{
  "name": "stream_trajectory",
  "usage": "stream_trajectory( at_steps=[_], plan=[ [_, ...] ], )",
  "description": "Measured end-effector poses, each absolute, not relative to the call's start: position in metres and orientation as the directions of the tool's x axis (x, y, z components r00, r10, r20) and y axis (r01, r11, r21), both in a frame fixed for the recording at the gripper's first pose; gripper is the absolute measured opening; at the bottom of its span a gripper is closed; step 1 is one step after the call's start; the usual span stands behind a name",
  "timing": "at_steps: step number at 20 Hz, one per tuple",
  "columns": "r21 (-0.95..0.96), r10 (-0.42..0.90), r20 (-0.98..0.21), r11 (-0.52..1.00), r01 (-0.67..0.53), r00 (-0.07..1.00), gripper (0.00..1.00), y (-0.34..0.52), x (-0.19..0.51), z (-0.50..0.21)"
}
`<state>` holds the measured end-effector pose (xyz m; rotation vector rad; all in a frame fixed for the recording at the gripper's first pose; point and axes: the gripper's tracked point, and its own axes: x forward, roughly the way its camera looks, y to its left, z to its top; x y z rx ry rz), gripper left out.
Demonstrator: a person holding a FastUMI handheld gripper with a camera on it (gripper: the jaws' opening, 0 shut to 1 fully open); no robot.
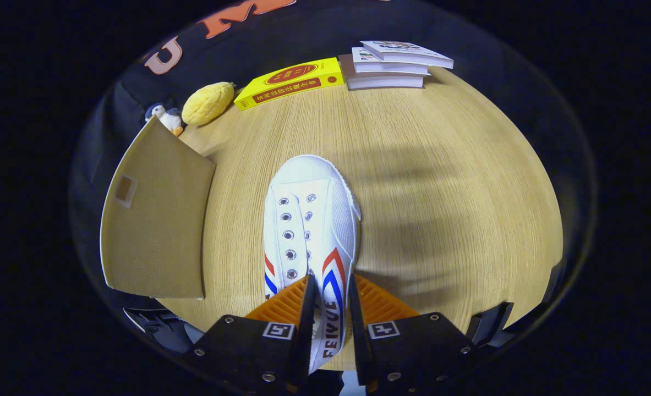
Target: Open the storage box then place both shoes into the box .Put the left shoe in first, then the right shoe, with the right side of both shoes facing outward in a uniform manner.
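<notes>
A white canvas shoe (308, 220) with red and blue side stripes and no laces points away from me over the wooden table (441, 192). My gripper (329, 300) is shut on the shoe's right side wall near the heel, one finger inside the opening and one outside. The toe reaches out beyond the fingers toward the middle of the table. To the left of the shoe stands the storage box's tan fabric lid (154, 220), tilted up; the box's inside is hidden from me.
Along the far edge lie a yellow book (292, 82), a stack of white books (391, 66), a yellow lemon-shaped toy (208, 103) and a small penguin figure (164, 116). Bare tabletop stretches to the right of the shoe.
</notes>
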<state>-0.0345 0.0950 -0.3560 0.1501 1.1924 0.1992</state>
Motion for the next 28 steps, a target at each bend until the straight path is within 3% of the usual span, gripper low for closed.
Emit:
stream_trajectory(
  at_steps=[3,4,10,21,28],
  plan=[
    [0.318,0.288,-0.869,0.948,0.009,0.401,0.03,0.089,-0.035,-0.354],
    [0.369,0.324,-0.849,0.929,0.029,0.417,0.01,0.092,-0.035,-0.353],
    [0.593,0.464,-0.710,0.800,0.094,0.530,0.00,0.129,-0.023,-0.313],
    [0.640,0.561,-0.554,0.760,-0.117,0.615,0.00,0.238,-0.004,-0.147],
    [0.549,0.511,-0.621,0.825,-0.135,0.595,0.00,0.319,-0.007,-0.153]
  ],
)
